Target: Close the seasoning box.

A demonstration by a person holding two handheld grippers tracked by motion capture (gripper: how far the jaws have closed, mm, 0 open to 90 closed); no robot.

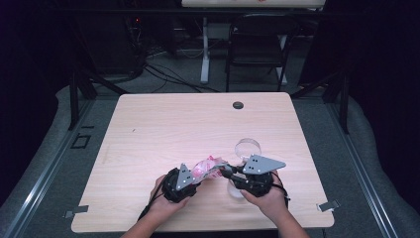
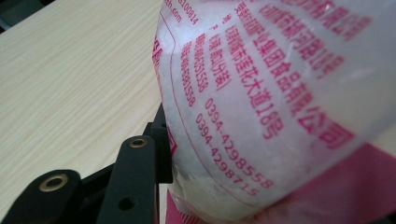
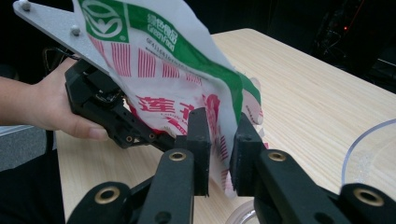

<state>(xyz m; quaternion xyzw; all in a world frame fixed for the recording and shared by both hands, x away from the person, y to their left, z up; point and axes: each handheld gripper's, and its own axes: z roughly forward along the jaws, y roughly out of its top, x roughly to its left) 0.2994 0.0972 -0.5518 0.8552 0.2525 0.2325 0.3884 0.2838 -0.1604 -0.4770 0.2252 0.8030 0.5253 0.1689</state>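
A plastic bag (image 1: 205, 167) printed in pink, white and green hangs between my two grippers near the table's front edge. My left gripper (image 1: 200, 179) is shut on the bag (image 2: 261, 93), and its black finger (image 2: 140, 163) presses into the bag's side. My right gripper (image 3: 220, 140) holds its jaws a little apart, with a lower edge of the bag (image 3: 177, 79) hanging in the gap. The pads do not squeeze it. In the right gripper view the left gripper (image 3: 140, 133) clamps the bag from the far side.
A clear round container (image 1: 247, 147) stands just behind and under the right gripper, and its rim (image 3: 369, 154) curves in at the right. The wooden table (image 1: 163, 124) has a black grommet (image 1: 238, 105) near its far edge. A chair (image 1: 260, 44) stands beyond.
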